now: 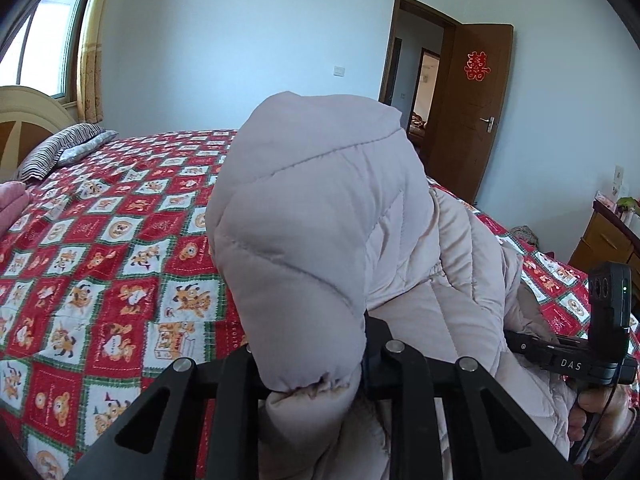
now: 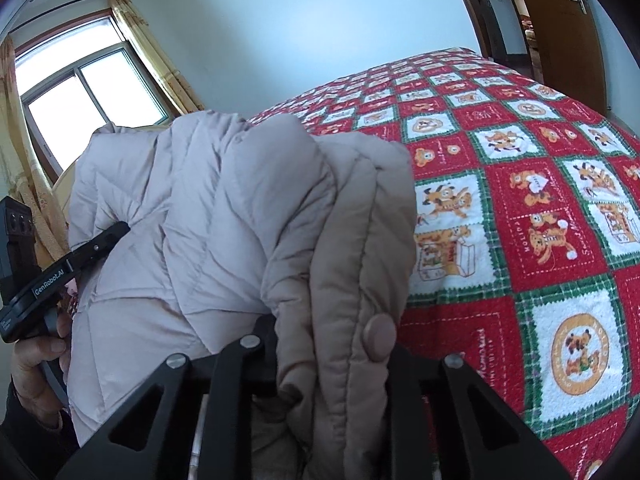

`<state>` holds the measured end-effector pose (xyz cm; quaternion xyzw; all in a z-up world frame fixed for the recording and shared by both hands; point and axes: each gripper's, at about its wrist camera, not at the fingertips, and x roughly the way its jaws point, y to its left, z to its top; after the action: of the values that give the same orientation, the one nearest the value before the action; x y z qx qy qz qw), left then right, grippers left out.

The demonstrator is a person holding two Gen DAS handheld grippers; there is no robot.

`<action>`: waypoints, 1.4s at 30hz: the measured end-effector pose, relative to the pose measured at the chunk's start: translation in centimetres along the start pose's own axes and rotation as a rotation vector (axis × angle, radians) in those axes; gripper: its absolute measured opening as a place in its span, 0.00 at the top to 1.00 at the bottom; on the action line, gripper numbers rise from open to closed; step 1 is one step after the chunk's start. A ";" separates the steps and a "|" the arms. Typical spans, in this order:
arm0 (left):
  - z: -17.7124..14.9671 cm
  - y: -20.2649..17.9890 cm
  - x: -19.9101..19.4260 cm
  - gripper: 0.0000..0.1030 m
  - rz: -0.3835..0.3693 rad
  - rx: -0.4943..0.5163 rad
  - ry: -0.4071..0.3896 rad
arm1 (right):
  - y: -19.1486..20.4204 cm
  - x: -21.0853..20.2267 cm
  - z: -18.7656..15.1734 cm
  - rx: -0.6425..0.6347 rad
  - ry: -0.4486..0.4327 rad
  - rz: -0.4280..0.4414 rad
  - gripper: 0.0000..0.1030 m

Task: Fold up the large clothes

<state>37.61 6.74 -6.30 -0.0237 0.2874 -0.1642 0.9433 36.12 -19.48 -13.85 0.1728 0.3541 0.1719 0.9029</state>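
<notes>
Pale beige quilted puffer coat point(image 1: 320, 216), thickly padded, bunched and lifted above the red patchwork bedspread point(image 1: 100, 248). Left gripper point(image 1: 316, 376) clamped narrow on a gathered cuff; right gripper point(image 2: 332, 364) pinched on the snap-button front edge. Draped between both, long axis running gripper to gripper across the bedspread.
</notes>
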 end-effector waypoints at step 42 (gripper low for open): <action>-6.4 18.0 -12.7 0.75 0.300 -0.189 0.021 | 19.5 10.1 -1.8 -0.232 0.196 0.263 0.79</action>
<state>29.49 28.14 -7.38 -0.0675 0.3119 0.0057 0.9477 38.19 2.44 -12.46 0.0950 0.3924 0.3437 0.8479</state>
